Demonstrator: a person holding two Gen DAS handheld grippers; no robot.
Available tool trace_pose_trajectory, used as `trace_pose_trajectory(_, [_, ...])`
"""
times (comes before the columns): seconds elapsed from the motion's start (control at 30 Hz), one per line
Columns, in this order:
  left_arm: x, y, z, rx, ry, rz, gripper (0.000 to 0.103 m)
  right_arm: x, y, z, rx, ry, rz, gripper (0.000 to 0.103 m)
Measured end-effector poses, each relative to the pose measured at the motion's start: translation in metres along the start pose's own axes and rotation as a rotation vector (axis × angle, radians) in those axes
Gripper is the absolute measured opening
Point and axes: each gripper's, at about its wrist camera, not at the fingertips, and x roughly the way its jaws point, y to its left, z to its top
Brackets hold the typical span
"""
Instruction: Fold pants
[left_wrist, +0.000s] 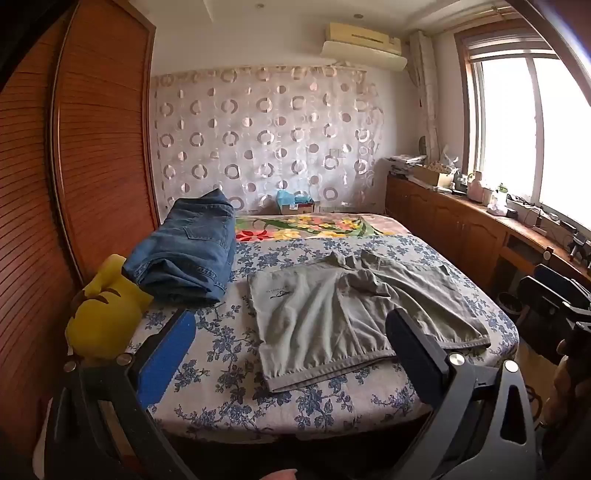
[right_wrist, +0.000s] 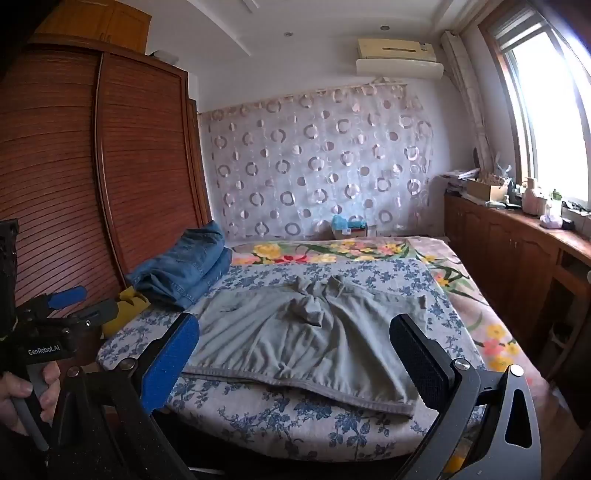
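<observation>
Grey-green pants (left_wrist: 354, 314) lie spread and wrinkled on the floral bedsheet (left_wrist: 221, 387), waistband toward the near edge. My left gripper (left_wrist: 291, 354) hovers open above the bed's near edge, its blue pad (left_wrist: 170, 354) left of the pants and its black finger (left_wrist: 417, 350) over their near hem. In the right wrist view the pants (right_wrist: 306, 339) lie ahead of my right gripper (right_wrist: 295, 362), which is open with nothing between its fingers. At that view's left edge a hand holds the left gripper (right_wrist: 86, 302), which is open too.
Folded blue jeans (left_wrist: 184, 251) are stacked at the bed's left side, with a yellow plush toy (left_wrist: 103, 314) beside them. A wooden wardrobe (left_wrist: 92, 147) stands on the left. A cluttered low cabinet (left_wrist: 461, 221) runs under the window on the right. A small box (left_wrist: 295, 205) sits by the curtain.
</observation>
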Motion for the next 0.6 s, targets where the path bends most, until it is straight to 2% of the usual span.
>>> trace_pose_trajectory(0.1, [-0.0005,0.0000,-0.0001,0.002,-0.012,0.002,0.103,-0.0008,0.0011,-0.0010,-0.018,-0.018,-0.004,0.103])
trace_pose_trajectory(0.6, [-0.0038,-0.0014,0.0003,0.012,-0.019,0.005,0.103,0.0012,-0.0002,-0.0007,-0.011,0.005,0.000,0.103])
